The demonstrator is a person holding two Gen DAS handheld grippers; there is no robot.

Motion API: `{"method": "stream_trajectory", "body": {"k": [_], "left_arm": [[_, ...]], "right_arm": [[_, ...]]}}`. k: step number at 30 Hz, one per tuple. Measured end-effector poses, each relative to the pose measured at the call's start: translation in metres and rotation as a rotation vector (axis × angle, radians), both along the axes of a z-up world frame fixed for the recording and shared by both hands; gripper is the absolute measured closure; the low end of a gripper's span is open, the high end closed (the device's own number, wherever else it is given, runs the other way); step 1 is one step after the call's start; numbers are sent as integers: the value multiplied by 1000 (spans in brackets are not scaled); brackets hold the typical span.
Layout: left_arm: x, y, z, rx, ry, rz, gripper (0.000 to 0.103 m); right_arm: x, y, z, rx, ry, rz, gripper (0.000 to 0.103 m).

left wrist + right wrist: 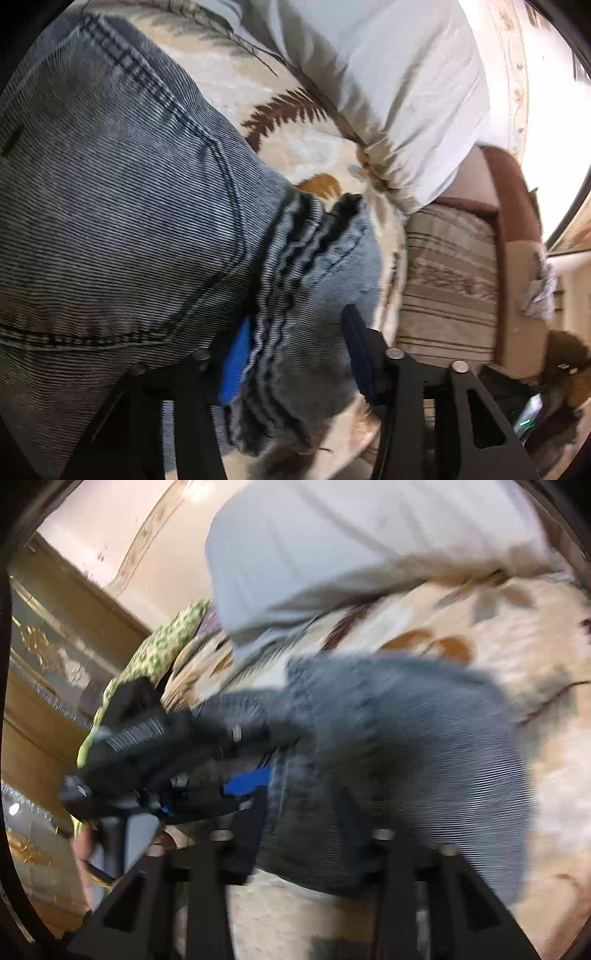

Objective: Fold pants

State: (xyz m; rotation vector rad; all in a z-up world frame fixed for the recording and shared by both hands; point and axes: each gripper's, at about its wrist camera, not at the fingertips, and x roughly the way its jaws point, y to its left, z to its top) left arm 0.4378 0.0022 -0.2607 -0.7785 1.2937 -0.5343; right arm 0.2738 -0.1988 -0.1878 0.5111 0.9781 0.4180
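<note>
My left claw clamps the jeans, which run toward ten o'clock; my right claw grips them too (blurred) on the bedspread.

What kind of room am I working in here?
Most likely a bedroom: the jeans lie on a leaf-print bedspread with a white pillow at its head, and a gilded wooden cabinet stands alongside.
</note>
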Motion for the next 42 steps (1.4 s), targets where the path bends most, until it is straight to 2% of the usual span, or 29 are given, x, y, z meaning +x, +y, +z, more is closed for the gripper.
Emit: {"method": "stream_trajectory", "body": {"k": [1, 4, 6, 10, 11, 13, 14, 16, 17, 18, 19, 21, 23, 26, 28, 29, 30, 33, 42], "left_arm": [[0, -1, 0, 16, -7, -2, 66], [-1, -6, 0, 34, -3, -1, 67], [-4, -11, -1, 77, 12, -17, 67], [-9, -20, 3, 139, 7, -33, 67], [-10, -23, 3, 151, -1, -43, 67], [-11, -25, 6, 197, -17, -38, 87], [-12, -26, 7, 202, -20, -43, 87], [-16, -18, 13, 137, 1, -23, 90], [-17, -12, 17, 113, -3, -16, 91], [-17, -11, 21, 122, -32, -13, 91], [-16, -12, 21, 149, -50, -17, 90], [-16, -16, 10, 190, -24, -26, 90], [-18, -13, 7, 158, 0, -3, 90], [-21, -9, 25, 162, -61, 0, 90], [-24, -10, 23, 207, -71, -5, 90], [-24, -13, 15, 252, -55, -13, 89], [-27, -12, 11, 263, -40, -11, 88], [-30, -7, 12, 231, -23, 1, 88], [-27, -6, 8, 227, -5, 2, 84]], "right_arm": [[-3, -11, 4, -23, -11, -23, 37], [-7, -50, 8, -134, -19, -114, 37], [-5, -76, -2, -175, 9, -195, 37], [7, -113, -42, -64, 148, -254, 38], [10, -114, -51, -22, 183, -247, 38], [10, -111, -62, 31, 217, -222, 42], [10, -107, -64, 43, 224, -213, 43], [11, -95, -63, 30, 227, -185, 50], [8, -92, -60, 16, 219, -179, 50], [6, -88, -56, 0, 207, -172, 50], [6, -86, -54, -13, 200, -166, 50], [10, -83, -56, -29, 207, -162, 50], [11, -82, -63, -21, 230, -153, 50], [11, -81, -63, -17, 231, -149, 51], [11, -81, -61, -18, 225, -146, 51], [12, -79, -62, -24, 229, -142, 51], [13, -77, -64, -32, 237, -137, 51], [13, -73, -66, -51, 241, -132, 51], [12, -72, -62, -63, 234, -131, 50]]}}
